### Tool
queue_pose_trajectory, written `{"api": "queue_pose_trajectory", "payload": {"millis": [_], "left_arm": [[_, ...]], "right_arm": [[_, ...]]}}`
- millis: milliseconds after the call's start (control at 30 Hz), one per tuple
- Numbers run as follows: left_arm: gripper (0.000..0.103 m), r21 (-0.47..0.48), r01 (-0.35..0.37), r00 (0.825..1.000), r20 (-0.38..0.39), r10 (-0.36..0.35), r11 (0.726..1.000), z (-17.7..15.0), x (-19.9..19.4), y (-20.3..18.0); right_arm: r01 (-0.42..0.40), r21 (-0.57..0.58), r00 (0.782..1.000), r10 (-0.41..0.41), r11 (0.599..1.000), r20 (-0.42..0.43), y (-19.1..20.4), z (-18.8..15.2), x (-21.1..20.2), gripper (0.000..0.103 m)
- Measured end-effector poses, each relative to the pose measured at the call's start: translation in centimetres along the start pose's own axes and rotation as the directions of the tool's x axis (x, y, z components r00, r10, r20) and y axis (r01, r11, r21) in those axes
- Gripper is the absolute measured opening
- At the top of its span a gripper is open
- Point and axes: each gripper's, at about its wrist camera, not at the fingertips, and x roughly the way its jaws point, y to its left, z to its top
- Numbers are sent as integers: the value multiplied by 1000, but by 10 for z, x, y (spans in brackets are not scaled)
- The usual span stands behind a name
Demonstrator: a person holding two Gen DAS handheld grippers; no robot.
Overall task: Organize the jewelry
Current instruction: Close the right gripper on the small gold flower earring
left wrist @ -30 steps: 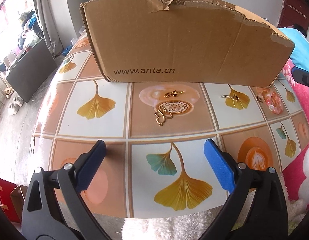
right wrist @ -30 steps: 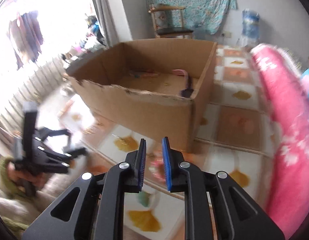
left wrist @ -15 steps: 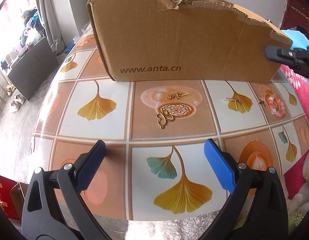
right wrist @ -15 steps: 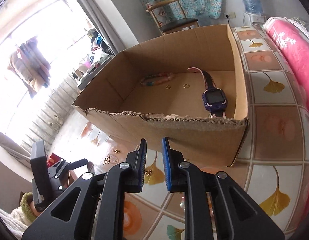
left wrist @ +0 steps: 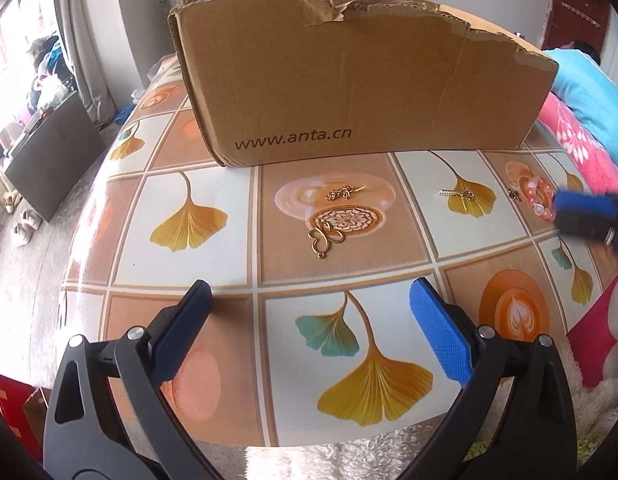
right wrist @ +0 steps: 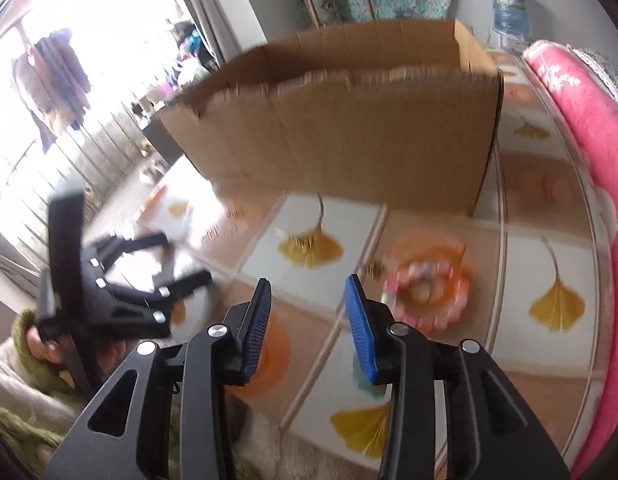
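Cardboard box (left wrist: 361, 92) stands at the back of the tiled worktop (left wrist: 213, 184); jewelry lies in the strip before it. Left gripper (left wrist: 309, 328) hovers wide open near the front edge, nothing between its jaws. Gold pendant (left wrist: 327, 236) and small gold chain (left wrist: 343, 193) lie mid-strip, clear room around them. Right gripper (right wrist: 307, 320), jaws opening and empty, sits just beside the pink bead bracelet (right wrist: 425, 296), blurred. Box interior hidden.
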Motion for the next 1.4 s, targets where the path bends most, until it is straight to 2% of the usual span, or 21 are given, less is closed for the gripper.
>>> {"api": "queue_pose_trajectory", "payload": {"millis": [133, 267, 367, 467, 533, 667, 733, 867, 1000, 1400], "left_arm": [[96, 20, 16, 1000, 7, -16, 1000, -2, 0, 1], [96, 35, 26, 1000, 12, -26, 999, -2, 0, 2], [96, 44, 32, 999, 15, -33, 999, -2, 0, 2], [96, 53, 38, 999, 12, -39, 998, -1, 1, 3], [96, 56, 41, 999, 11, -41, 998, -1, 1, 3], [96, 61, 45, 999, 10, -45, 997, 0, 1, 3], [96, 64, 46, 999, 12, -47, 997, 0, 1, 2], [96, 67, 49, 999, 10, -49, 997, 0, 1, 3], [96, 70, 51, 999, 7, -51, 996, 0, 1, 3], [96, 69, 51, 999, 9, -52, 996, 1, 1, 3]], "right_arm": [[54, 72, 998, -50, 996, -47, -8, -10, 10, 38], [101, 114, 994, -96, 988, -44, -22, -12, 6, 38], [173, 116, 985, -170, 978, -36, -37, -4, 5, 38], [214, 154, 977, -210, 965, -39, -51, 4, 5, 38], [217, 161, 976, -213, 963, -46, -51, 6, 2, 38], [171, 76, 985, -168, 982, -50, -24, 10, 4, 38], [195, 46, 980, -192, 980, -57, -10, 13, 12, 37], [242, 84, 969, -236, 967, -79, -9, 17, 25, 30], [274, 104, 960, -266, 956, -86, -7, 22, 29, 26], [283, 66, 959, -281, 957, -48, 5, 30, 43, 22]]}}
